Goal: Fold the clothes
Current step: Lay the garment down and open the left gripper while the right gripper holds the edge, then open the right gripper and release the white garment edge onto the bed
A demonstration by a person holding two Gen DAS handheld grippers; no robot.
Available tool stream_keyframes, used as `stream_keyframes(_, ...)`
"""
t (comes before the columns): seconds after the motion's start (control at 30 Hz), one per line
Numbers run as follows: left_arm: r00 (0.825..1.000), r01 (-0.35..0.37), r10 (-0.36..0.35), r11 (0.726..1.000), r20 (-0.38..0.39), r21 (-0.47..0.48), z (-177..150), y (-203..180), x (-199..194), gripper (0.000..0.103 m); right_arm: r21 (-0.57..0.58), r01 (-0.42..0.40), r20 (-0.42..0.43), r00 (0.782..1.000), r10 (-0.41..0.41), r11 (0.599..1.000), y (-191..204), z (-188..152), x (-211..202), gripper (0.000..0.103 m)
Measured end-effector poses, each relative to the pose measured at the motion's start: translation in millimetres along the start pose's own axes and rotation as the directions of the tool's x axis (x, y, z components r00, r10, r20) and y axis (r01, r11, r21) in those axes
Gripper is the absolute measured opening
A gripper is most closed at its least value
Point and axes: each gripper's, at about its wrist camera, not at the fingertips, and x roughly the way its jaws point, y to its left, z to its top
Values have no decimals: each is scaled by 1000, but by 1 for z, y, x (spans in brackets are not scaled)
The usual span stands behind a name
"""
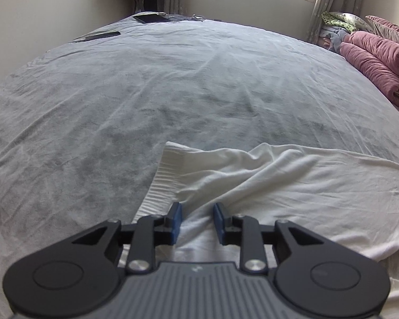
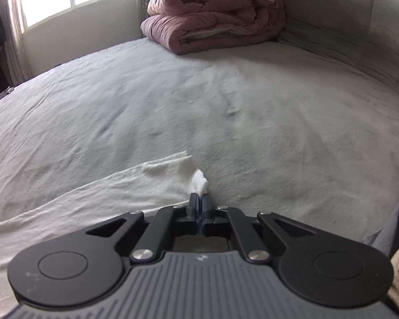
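A white, soft cotton garment with a ribbed band (image 1: 252,186) is seen spread, rumpled, across the near part of the grey plush bed cover (image 1: 173,93). The right gripper (image 2: 199,207) is closed tight on a bunched corner of the garment at its right end. The left gripper (image 1: 196,223) stands partly open, its blue pads (image 1: 176,222) straddling cloth beside the ribbed band, nothing pinched. A grasping step is judged to be in hand; the left pads would need closing before any lift.
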Motion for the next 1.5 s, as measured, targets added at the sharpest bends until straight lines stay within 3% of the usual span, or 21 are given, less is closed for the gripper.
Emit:
stream_keyframes(0.27,1000,-10,11,1000,-23,23,-1,0,-1,28,-109,67,11,998,-67,992,1,-15,16,0)
stream_keyframes(0.4,1000,-14,15,999,-25,36,0,-2,-1,28,-108,77,5,997,-77,991,-2,-13,16,0)
stream_keyframes(0.6,999,17,-18,1000,-32,-19,4,6,-2,29,-172,154,6,988,-156,973,-6,-11,13,1)
stream_keyframes(0.77,998,55,-55,996,6,-69,10,15,-10,34,-155,135,33,991,-132,979,-5,-4,5,4)
stream_keyframes(0.83,998,54,-52,995,23,-84,14,21,-13,38,-163,111,54,993,-104,980,3,-1,-1,13)
stream_keyframes(1.1,999,9,4,969,54,-245,27,68,-14,38,-270,-84,28,995,95,959,74,-8,-20,13)
stream_keyframes(1.27,996,85,-76,952,40,-295,29,74,-2,43,-339,-213,-16,975,220,917,122,-22,-35,13)
stream_keyframes(1.37,997,77,-69,958,41,-276,30,70,10,54,-376,-271,-41,960,277,886,147,-34,-48,13)
stream_keyframes(1.5,998,66,-57,965,40,-253,31,65,24,54,-422,-348,-79,934,348,837,180,-51,-64,13)
